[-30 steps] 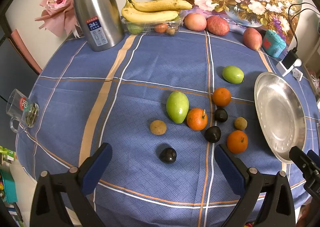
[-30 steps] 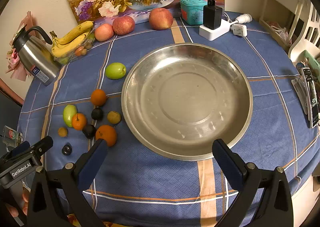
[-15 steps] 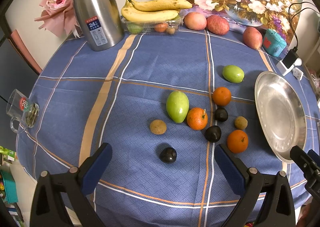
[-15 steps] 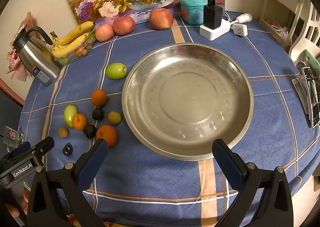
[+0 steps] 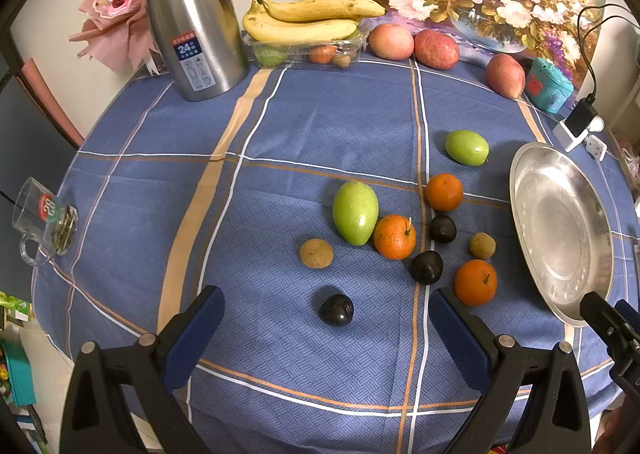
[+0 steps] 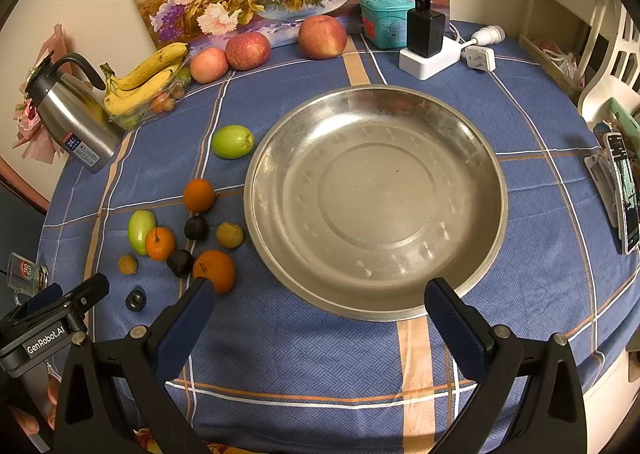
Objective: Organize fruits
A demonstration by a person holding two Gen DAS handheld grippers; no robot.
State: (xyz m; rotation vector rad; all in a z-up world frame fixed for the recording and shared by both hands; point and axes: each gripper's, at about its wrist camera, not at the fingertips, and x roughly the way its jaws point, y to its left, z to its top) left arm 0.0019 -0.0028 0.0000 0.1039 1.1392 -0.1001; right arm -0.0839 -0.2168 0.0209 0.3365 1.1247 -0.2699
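Both hand-held grippers, left point(image 5: 326, 328) and right point(image 6: 320, 308), are released; the round dark plum point(image 5: 336, 309) between the left fingers may roll away if nudged.

Loose fruits point(image 5: 394, 242) clustered on blue cloth, 3 oranges, 2 green, 3 dark plums, beside empty steel plate point(image 6: 486, 158)
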